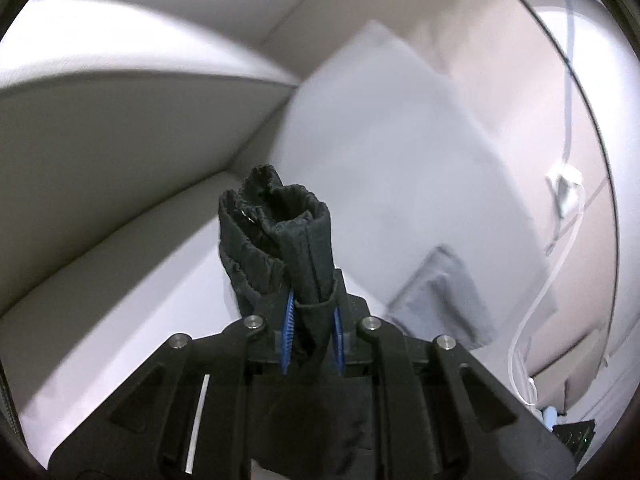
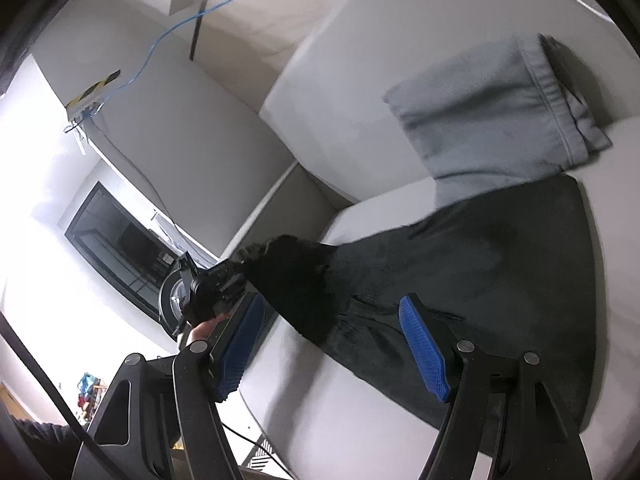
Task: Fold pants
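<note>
my left gripper (image 1: 312, 320) is clamped on a bunched end of the black pants (image 1: 276, 232); the gathered elastic edge and a seam stick up out of the blue pads, so i take it for the waistband or a cuff, and cannot say which. in the right wrist view the same gripper (image 2: 234, 276) holds that end lifted off the white sofa cushion (image 2: 332, 412), while the rest of the pants (image 2: 500, 264) lies spread dark across the seat, running back toward a folded grey garment (image 2: 492, 116) propped against the backrest. the far part of the black cloth touches or slightly overlaps that grey piece.

my right gripper (image 2: 334, 348) hangs with its jaws apart and nothing between them, just above the near stretch of the pants.

i judge this as the start of a fold: one end is picked up, the other not yet secured. the next move calls for the right gripper to come down and pinch the matching edge, so both ends travel together and the cloth lands flat rather than twisted. the bunching in my left grip could leave a crumpled corner.
</note>
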The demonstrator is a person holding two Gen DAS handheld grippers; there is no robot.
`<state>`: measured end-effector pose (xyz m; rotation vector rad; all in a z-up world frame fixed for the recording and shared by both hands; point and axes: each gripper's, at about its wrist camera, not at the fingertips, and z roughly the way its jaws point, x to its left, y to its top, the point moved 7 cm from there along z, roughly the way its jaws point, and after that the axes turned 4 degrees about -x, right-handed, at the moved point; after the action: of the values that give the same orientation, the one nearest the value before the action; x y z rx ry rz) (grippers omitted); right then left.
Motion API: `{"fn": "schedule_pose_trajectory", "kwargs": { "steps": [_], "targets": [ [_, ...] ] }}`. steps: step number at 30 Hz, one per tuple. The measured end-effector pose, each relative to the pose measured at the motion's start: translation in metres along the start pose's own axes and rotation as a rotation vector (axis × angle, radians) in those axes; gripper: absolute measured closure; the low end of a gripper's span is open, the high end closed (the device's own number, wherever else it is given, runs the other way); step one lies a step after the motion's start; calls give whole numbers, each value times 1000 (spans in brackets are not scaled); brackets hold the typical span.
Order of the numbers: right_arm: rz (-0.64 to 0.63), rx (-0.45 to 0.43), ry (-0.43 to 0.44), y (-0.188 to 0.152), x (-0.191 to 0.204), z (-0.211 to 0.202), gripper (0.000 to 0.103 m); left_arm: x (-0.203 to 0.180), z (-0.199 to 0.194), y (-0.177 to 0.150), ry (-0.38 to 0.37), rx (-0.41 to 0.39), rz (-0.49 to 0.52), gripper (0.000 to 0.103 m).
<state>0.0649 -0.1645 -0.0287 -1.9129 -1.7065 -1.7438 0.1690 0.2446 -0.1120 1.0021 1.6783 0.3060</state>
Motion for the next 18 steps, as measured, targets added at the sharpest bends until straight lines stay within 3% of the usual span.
{"fn": "schedule_pose_trajectory", "kwargs": {
  "steps": [4,9,13,18],
  "targets": [
    [14,14,12,11,24,6,31,-51,-9,-12,-52,10,34,91],
    [70,99,76,34,55,35,25,-90,-14,-44,-62,29,9,91],
    [121,194,96,55,75,77,23,-129,-24,-70,-110,24,115,91],
    [126,254,46,67,80,118,23,-164,-39,-98,-150,38,262,91]
  ]
}}
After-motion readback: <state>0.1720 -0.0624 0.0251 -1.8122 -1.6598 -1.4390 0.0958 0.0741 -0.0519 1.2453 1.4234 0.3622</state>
